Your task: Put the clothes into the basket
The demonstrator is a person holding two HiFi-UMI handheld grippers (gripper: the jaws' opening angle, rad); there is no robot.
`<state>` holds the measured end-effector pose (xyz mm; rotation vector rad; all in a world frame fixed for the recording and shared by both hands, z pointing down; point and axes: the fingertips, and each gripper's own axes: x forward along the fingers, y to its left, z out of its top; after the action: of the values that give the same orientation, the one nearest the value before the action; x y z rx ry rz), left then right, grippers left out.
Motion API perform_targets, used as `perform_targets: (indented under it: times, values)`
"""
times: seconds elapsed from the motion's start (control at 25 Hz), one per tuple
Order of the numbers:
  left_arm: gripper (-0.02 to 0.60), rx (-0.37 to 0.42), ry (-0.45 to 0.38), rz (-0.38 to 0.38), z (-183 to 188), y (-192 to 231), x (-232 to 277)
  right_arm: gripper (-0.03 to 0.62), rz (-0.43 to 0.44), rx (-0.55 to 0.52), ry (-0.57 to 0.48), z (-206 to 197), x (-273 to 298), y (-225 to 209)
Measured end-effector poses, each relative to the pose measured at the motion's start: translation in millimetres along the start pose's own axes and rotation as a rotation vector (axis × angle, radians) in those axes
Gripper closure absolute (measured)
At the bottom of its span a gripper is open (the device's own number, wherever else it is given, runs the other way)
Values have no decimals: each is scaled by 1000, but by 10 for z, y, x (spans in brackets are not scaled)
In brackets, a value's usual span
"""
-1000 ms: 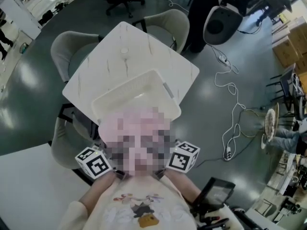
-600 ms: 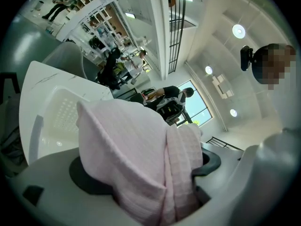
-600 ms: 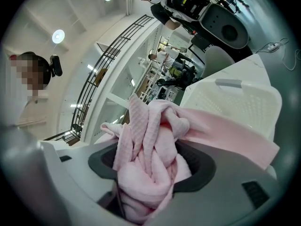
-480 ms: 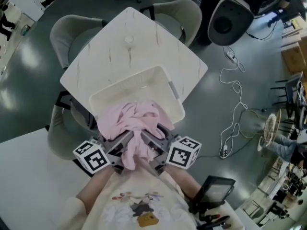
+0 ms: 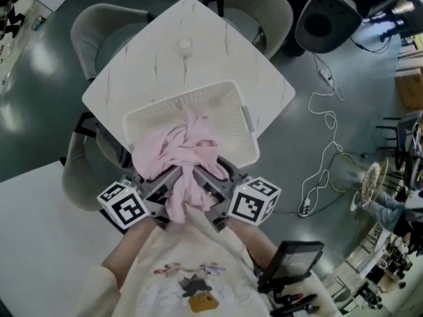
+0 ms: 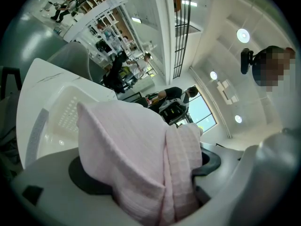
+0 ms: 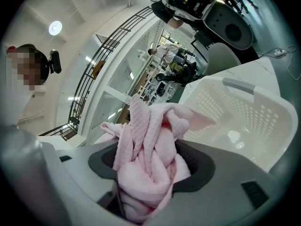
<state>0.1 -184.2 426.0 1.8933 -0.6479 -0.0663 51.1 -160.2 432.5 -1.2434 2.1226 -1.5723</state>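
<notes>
Grey floor (image 5: 39,131) runs all round a white tabletop (image 5: 198,51), with a pale chair (image 5: 99,28) off its left corner. Your white basket (image 5: 246,121) sits along the near edge of that tabletop, its long side toward you. Your left gripper (image 5: 170,179) comes in low at the basket's near rim, jaws clenched on a pink cloth (image 5: 182,152). Its own view shows a broad fold of the cloth standing up from between the jaws, with the basket behind it. The cloth is bunched over the near rim, one twisted end lying inside the basket and a tail hanging down between your two grippers. Your right gripper (image 5: 206,180), just beside the left one, is clamped on the same cloth, a knotted wad filling the gap between its jaws. Off the tabletop's right corner, a pale cable (image 5: 324,157) loops across the floor.
</notes>
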Motion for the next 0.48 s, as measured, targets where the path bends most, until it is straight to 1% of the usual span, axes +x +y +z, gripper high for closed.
perform_targets:
  times: [0.16, 0.28, 0.48]
  values:
    - [109, 11, -7, 25, 146, -57, -6, 313, 36, 7, 5, 103, 79, 96]
    - [109, 14, -20, 33, 248, -90, 13, 313, 46, 5, 14, 190, 129, 144]
    - [109, -20, -22, 57, 369, -77, 85, 314, 34, 28, 49, 311, 219, 147]
